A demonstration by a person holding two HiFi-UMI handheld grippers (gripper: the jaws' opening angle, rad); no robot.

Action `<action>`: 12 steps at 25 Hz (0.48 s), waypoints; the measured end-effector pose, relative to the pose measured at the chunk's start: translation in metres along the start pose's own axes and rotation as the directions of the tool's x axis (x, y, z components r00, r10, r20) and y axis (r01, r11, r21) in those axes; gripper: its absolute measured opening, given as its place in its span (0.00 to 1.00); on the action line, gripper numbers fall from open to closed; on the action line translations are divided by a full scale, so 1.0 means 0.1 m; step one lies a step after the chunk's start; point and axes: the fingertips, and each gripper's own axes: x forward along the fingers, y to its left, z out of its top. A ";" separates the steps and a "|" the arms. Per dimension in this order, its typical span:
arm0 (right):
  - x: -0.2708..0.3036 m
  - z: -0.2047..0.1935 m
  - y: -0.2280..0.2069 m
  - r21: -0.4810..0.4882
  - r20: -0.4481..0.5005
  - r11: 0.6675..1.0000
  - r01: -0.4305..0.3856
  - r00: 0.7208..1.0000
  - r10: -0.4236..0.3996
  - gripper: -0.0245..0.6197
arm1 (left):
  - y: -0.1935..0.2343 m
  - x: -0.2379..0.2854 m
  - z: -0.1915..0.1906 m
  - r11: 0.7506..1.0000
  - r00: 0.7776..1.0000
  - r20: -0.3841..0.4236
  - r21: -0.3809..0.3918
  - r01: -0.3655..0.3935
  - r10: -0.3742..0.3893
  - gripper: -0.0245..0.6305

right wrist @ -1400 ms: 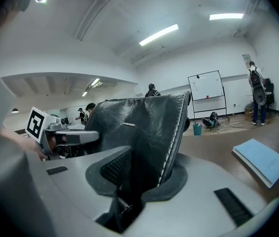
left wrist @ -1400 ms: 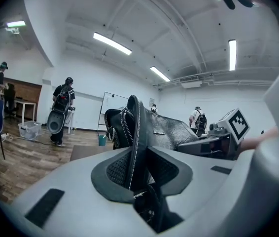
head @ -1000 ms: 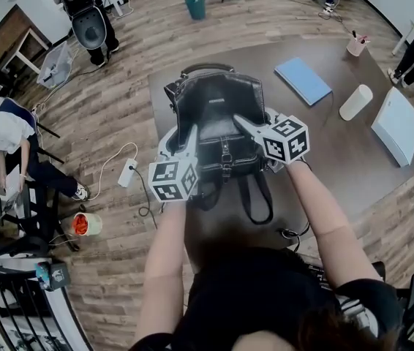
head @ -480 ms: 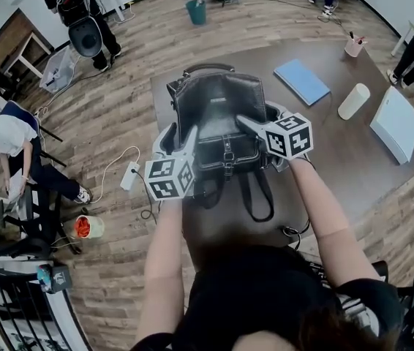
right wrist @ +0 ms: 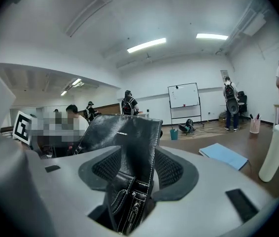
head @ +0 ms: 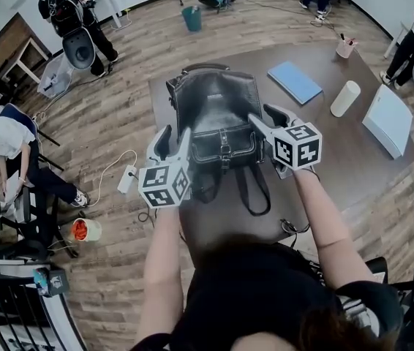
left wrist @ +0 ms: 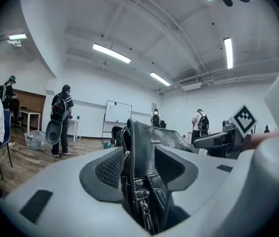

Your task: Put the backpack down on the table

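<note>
Backpack (head: 218,112): one, black leather, sitting on the brown table (head: 339,152) near its left end in the head view, straps trailing toward the person.

Count:
- grippers: 2
- blue folder (head: 295,82): 1, flat on the table
- white cylinder (head: 344,99): 1, upright, just right of the folder
- pink cup (head: 346,47): 1, at the far table edge
- white flat box (head: 388,119): 1, at the right table edge
- teal bucket (head: 192,18): 1, on the floor beyond the table
- power strip (head: 126,179): 1, on the floor left of the table

Left gripper (head: 174,139): jaws wide and closing. The bag's zippered left edge stands between the pads, with a gap at the right pad, so no clamp.

Right gripper (head: 264,117): jaws wide and closing. The bag's right edge is between the pads, loose, not pinched.

Diff vs a second ago:
- Both sets of jaws were tight on the bag's sides; now they are let go.
- Both marker cubes sit a bit nearer the person and further apart.
- Bag is in the same spot on the table.
</note>
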 end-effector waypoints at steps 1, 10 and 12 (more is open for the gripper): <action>-0.03 0.00 0.03 -0.002 -0.001 1.000 0.009 1.000 -0.009 0.38 | 0.01 -0.05 0.02 1.000 1.000 0.007 -0.002 -0.004 0.004 0.33; -0.30 0.09 0.27 -0.011 0.030 0.999 0.039 0.999 -0.039 0.20 | 0.04 -0.48 0.21 0.999 0.998 0.046 -0.025 -0.036 0.037 0.18; -0.35 0.11 0.31 -0.011 0.041 0.999 0.047 0.998 -0.047 0.16 | 0.04 -0.54 0.22 0.999 0.998 0.039 -0.020 -0.045 0.046 0.17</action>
